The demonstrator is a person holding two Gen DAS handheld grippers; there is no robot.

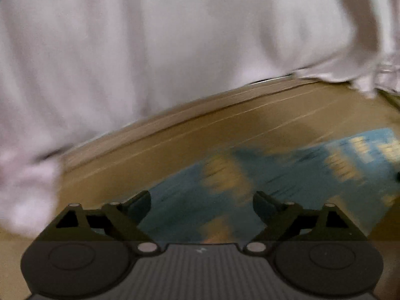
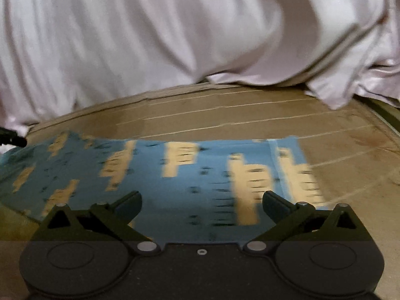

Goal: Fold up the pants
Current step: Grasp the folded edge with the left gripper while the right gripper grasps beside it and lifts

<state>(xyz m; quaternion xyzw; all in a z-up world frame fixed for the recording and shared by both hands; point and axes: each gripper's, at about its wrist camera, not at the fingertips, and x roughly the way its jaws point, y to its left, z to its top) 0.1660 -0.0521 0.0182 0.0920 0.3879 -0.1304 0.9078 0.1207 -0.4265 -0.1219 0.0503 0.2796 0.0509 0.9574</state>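
Tan quilted bed surface with pale stitched lines, backed by a hanging white sheet along the far side. Blue pants with tan block patterns spread flat on that surface, just ahead of the right claw, far edge running roughly straight across and the right-hand edge ending short of the bare quilting. Seen again from the left claw as a blurred blue patch stretching off to the right, so the left claw probably near the garment's left end. Both claws released, fingers spread wide, nothing between them; right fingers hovering low over the cloth, contact not clear. Dark object poking in at the left edge of the right view, likely part of the other tool but too cropped to say. Judged stage: pants laid out, or partly folded, with the next fold not yet gripped. To do it well: pick matching corners on the near edge, one per claw, pinch all layers rather than only the top one, lift together at the same height, carry across evenly toward the far edge, and lay down edge on edge before letting go. Risks: blur in the left view hinting at hasty movement, a one-layer grab dragging the cloth askew, bunching on the soft quilting.
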